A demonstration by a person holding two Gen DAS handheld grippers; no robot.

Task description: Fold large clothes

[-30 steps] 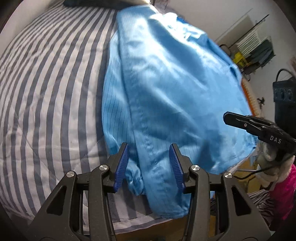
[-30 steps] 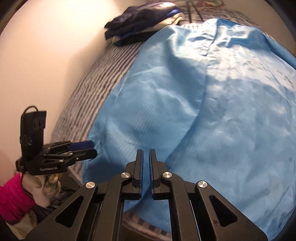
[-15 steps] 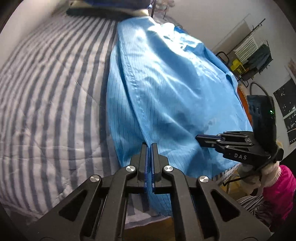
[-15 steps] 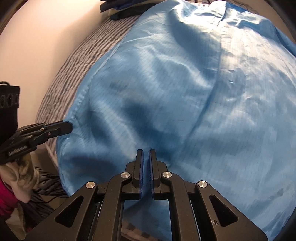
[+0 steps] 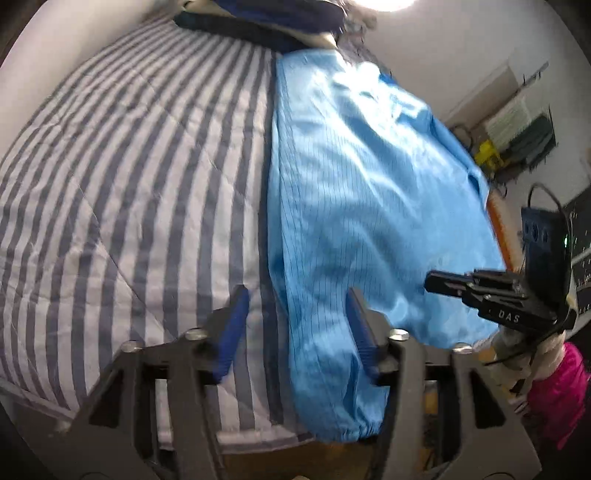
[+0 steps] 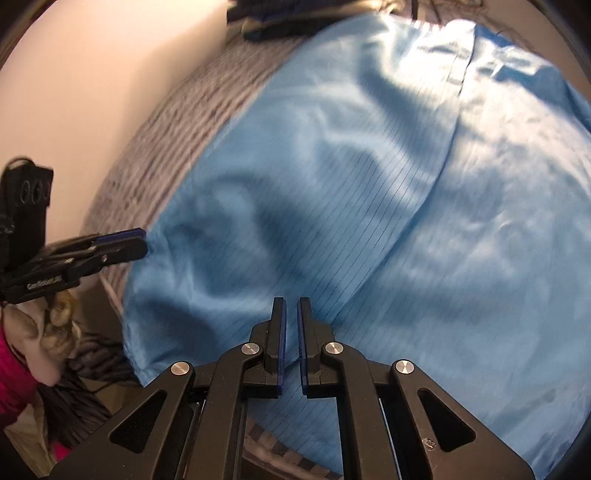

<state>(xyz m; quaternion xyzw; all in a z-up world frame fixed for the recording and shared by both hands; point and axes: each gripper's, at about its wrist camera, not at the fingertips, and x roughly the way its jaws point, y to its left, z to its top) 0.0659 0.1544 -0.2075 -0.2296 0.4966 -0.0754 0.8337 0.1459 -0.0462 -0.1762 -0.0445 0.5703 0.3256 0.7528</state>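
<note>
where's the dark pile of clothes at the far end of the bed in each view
Left wrist view: the dark clothes pile lies along the top edge, centre, beyond the striped bedcover.
Right wrist view: the pile sits at the top edge, just left of centre.
Shared landmark: the blue garment, whose far end reaches the pile.

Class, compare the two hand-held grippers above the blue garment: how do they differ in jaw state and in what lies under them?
The left gripper stands open, its jaws just opened, cloth lying loose between them; the right gripper is shut.
The left gripper straddles the blue garment edge beside the striped bedcover; the right gripper sits over the garment's middle.
Both have black frames and blue pads.
</note>
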